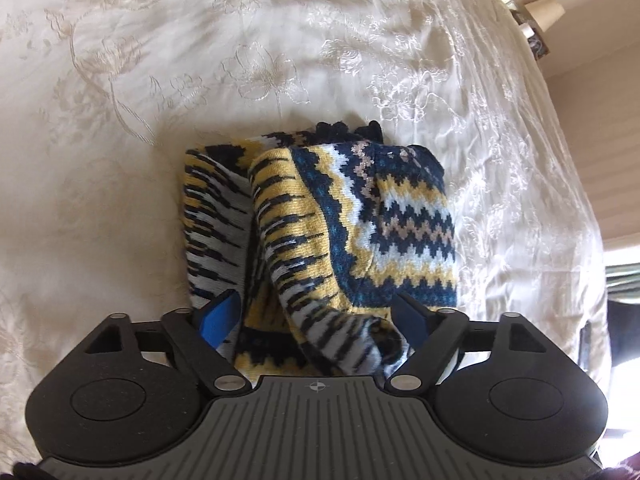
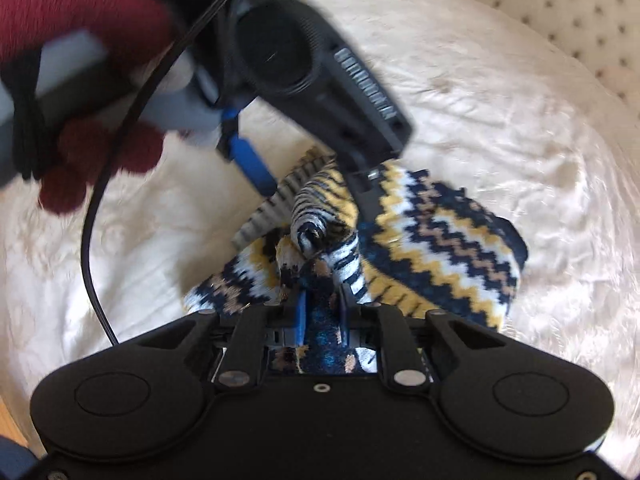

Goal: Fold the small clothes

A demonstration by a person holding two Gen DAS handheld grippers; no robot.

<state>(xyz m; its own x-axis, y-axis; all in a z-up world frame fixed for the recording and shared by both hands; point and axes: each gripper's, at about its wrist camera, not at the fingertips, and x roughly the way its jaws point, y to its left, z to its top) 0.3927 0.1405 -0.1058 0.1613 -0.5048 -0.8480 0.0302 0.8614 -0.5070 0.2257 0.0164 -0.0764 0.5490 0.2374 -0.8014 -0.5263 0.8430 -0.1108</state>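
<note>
A small knitted garment [image 1: 360,216] in navy, yellow and white zigzag lies bunched on a cream embroidered bedspread [image 1: 160,80]. My left gripper [image 1: 316,312] is open, its blue fingers [image 1: 220,316] spread wide around the garment's near edge, with a fold of knit between them. In the right wrist view my right gripper [image 2: 322,308] is shut on a fold of the garment [image 2: 440,248], with knit bunched up in front of it. The left gripper [image 2: 304,184] shows there from above, held by a hand in a dark red glove [image 2: 80,152], one blue finger [image 2: 252,160] pointing down at the garment.
The bedspread [image 2: 480,120] spreads all around the garment. A tufted cream headboard [image 2: 560,12] stands at the far right of the right wrist view. A black cable [image 2: 90,240] hangs from the left gripper. The bed's right edge and a wall [image 1: 592,100] show in the left wrist view.
</note>
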